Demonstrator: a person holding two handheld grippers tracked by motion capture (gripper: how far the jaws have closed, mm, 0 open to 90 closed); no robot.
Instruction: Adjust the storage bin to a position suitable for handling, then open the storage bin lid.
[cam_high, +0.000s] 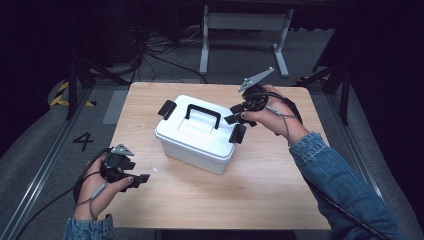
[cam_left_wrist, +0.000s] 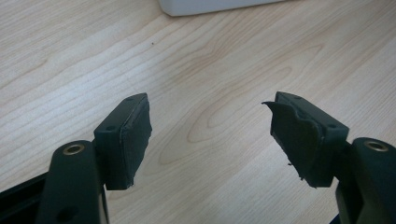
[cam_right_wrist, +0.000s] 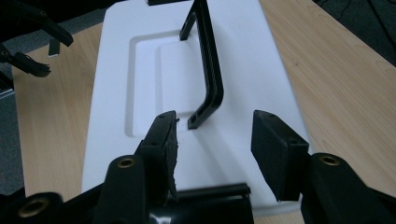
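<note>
A white plastic box (cam_high: 192, 145) with a lid stands on the middle of the wooden table (cam_high: 260, 190). Its black handle (cam_high: 203, 114) stands upright on the lid (cam_right_wrist: 116, 93). A black latch sticks out at each end, the far-left latch (cam_high: 166, 109) and the near-right latch (cam_high: 238, 133). My right gripper (cam_high: 233, 114) hovers just above the right end of the lid, open, with the handle (cam_right_wrist: 210, 88) ahead of its jaws and the right latch (cam_right_wrist: 210, 196) below them. My left gripper (cam_high: 137, 172) is open near the table's front left, over bare wood (cam_left_wrist: 208, 105), apart from the box.
The box's bottom edge (cam_left_wrist: 210, 5) shows at the top of the left gripper view. A white metal stand (cam_high: 245, 30) and cables (cam_high: 160, 47) are on the floor beyond the table. Bare tabletop lies in front of the box and to its right.
</note>
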